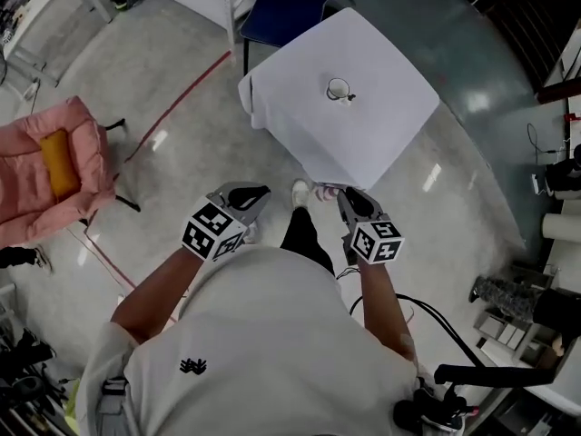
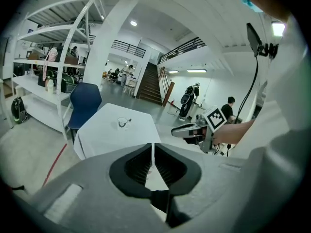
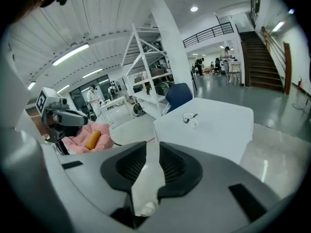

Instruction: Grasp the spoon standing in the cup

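Note:
A small clear cup (image 1: pixel 338 89) stands near the middle of a white-clothed table (image 1: pixel 300 116), with a spoon (image 1: pixel 349 95) leaning out of it to the right. Both grippers are held close to the person's body, well short of the table. My left gripper (image 1: pixel 257 193) is shut with nothing in it; in its own view the jaw tips (image 2: pixel 153 147) meet, and the cup (image 2: pixel 123 123) is far ahead. My right gripper (image 1: pixel 347 196) stands open and empty, with a gap between its jaws (image 3: pixel 152 144). It points at the distant cup (image 3: pixel 187 117) and spoon (image 3: pixel 194 115).
A blue chair (image 1: pixel 290 7) stands behind the table. A pink seat with an orange cushion (image 1: pixel 54 166) is on the left. Red tape (image 1: pixel 177 107) crosses the glossy floor. White shelving (image 2: pixel 43 81) lines the left wall. Cables and equipment (image 1: pixel 536 307) crowd the right side.

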Demonstrator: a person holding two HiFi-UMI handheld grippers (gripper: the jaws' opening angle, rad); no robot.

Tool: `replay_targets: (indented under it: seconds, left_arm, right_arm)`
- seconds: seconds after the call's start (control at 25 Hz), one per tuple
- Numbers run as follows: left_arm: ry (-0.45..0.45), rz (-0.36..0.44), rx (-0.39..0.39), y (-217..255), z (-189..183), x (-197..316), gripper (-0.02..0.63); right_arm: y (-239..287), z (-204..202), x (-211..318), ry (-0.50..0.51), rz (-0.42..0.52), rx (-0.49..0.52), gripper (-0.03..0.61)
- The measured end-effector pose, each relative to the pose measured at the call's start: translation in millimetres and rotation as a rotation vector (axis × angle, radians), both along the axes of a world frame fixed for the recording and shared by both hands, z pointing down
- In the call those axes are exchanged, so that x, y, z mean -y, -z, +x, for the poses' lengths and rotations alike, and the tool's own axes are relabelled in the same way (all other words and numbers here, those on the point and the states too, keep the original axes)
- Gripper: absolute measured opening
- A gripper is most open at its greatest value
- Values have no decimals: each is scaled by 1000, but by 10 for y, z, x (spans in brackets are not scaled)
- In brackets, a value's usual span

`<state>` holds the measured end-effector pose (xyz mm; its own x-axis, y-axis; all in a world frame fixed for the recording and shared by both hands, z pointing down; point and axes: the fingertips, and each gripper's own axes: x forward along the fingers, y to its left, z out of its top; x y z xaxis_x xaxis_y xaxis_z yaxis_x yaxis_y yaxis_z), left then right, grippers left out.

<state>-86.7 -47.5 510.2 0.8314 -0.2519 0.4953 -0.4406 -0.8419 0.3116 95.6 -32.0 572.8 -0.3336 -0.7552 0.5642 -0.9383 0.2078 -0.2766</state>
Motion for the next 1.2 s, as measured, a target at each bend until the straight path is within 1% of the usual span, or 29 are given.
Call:
replay_targets:
  seconds: [0.16, 0.28, 0.4, 0.44, 0.56, 0.68, 0.8, 0.92, 1.08, 1.2]
  left_arm:
    - [75, 3, 22, 13, 213, 521, 28]
    - [124, 2, 48, 113, 424, 834, 28]
    - [192, 24, 60, 254, 624, 1217, 28]
    - [218, 28, 62, 287, 692, 1317, 28]
    - [289, 37, 85, 333, 858, 1545, 28]
    - [354, 40, 106, 314, 926, 1720, 28]
    - [420, 38, 126, 283, 921, 1827, 28]
    - [477, 30, 146, 260, 890, 1851, 27]
    - [510, 28, 162, 247, 882, 1892, 28]
    - [531, 24, 167, 243, 906, 1906, 27]
  right_arm:
    - [-272, 395, 734, -25, -35, 45, 119]
    - [-502, 714, 1223, -33, -88, 88, 132]
    - [-732, 983, 1758, -27, -132, 130, 149]
    - [-812, 1059, 1902, -26, -151, 152, 163]
    - [-1035, 1238, 2277, -19, -205, 221, 166]
    - [-1219, 1341, 2624, -19, -249, 267, 167]
    - [-1399, 1392, 2855, -31, -296, 325, 169]
    - [-1505, 1381, 2975, -43, -340, 402, 174]
    - [-1582, 1319, 3119, -83, -379, 511, 179]
    - [-1658, 1322, 3165, -115, -411, 557, 155]
